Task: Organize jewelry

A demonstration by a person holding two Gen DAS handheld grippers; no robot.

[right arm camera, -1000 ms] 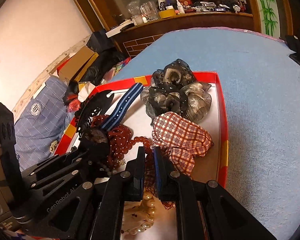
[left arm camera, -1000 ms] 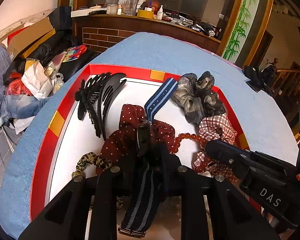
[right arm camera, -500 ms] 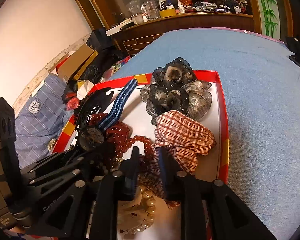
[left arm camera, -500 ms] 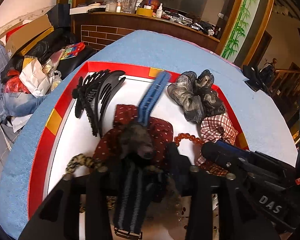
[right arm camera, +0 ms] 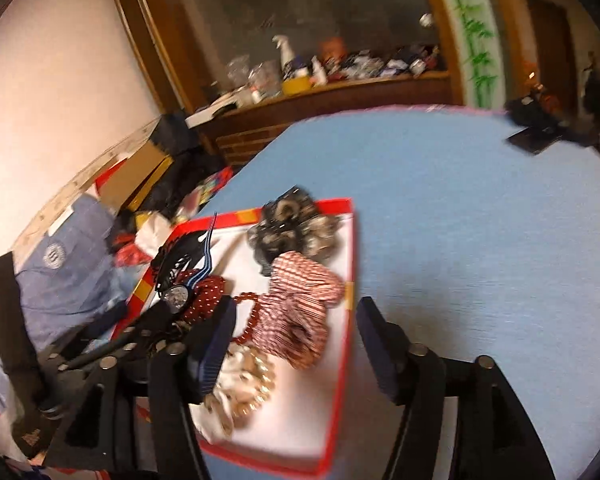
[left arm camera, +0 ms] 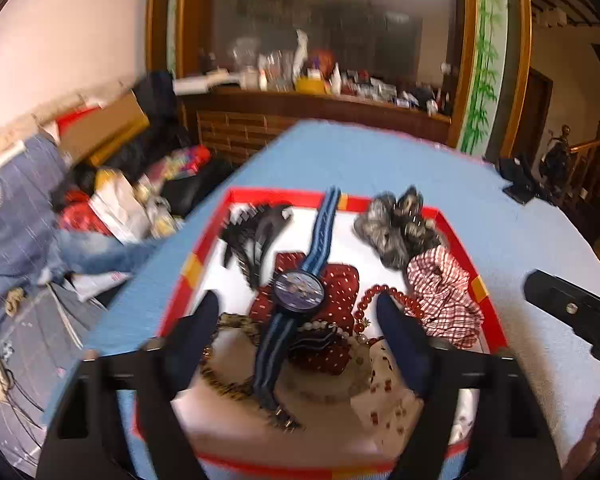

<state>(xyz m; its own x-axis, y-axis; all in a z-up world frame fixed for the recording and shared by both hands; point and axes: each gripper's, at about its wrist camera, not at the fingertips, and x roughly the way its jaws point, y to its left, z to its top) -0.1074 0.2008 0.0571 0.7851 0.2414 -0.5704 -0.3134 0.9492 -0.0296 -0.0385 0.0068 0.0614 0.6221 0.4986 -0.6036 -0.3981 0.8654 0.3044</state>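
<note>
— What is in the red box (left arm camera: 462, 240) on the blue table (left arm camera: 380, 160)?

— A watch (left arm camera: 298, 290) with a blue striped strap lies on a red dotted scrunchie (left arm camera: 342, 280) in the middle. A black hair clip (left arm camera: 256, 232) is near the far left corner, a grey scrunchie (left arm camera: 396, 224) at the far right, a red checked one (left arm camera: 440, 288) by the right edge, with red beads (left arm camera: 370, 300) beside it.

— What changed?

— Both grippers have just opened. The left gripper (left arm camera: 296, 320) let go of the watch strap; its fingers stand apart around the watch. The right gripper (right arm camera: 296, 328) fingers stand apart too, holding nothing, off the checked scrunchie.
</note>
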